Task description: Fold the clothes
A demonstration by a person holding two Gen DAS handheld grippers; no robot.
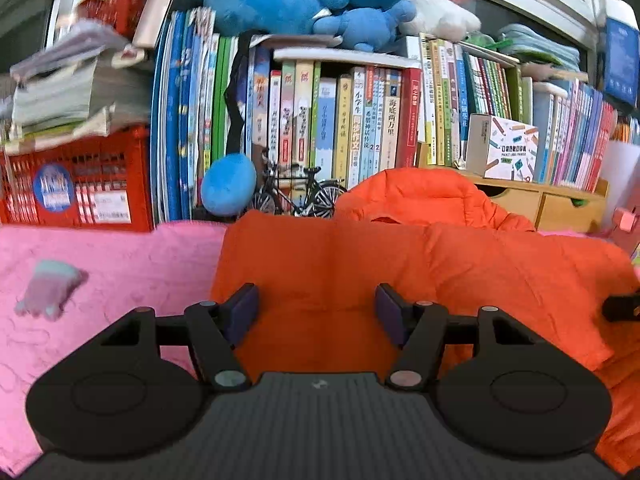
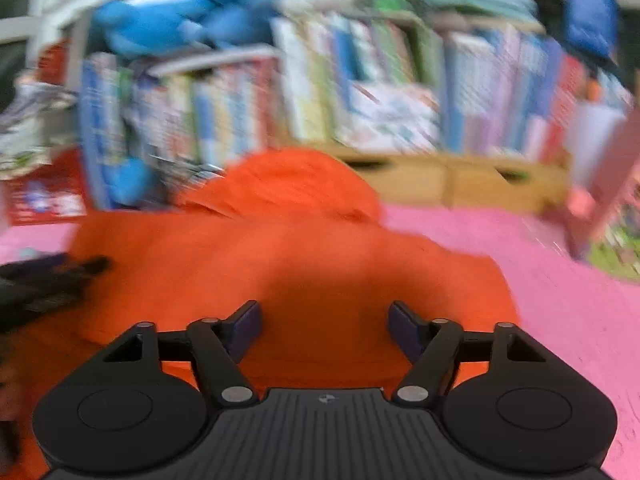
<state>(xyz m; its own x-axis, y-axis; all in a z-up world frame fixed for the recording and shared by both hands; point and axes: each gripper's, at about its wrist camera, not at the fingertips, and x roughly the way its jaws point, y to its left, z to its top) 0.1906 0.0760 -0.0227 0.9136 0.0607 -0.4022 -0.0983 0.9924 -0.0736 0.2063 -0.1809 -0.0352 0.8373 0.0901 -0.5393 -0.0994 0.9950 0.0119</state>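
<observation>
Ahead of the fingers, puffy orange jacket [image 1: 360, 264], smooth matt cloth; under it, pink blanket [image 1: 120, 264], fuzzy; gripper bodies matt black plastic

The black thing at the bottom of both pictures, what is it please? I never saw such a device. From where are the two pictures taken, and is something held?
It is a hand-held gripper with two fingers; a person carries one in each hand, and each has a camera looking forward along its fingers. The sharper picture is from the left gripper, the blurred one from the right gripper. Both are open and hold nothing. Below them an orange jacket lies on a pink blanket, with its hood toward the bookshelf. A small pale toy lies on the blanket to the left. In the blurred picture the left gripper shows at the left edge.
</observation>
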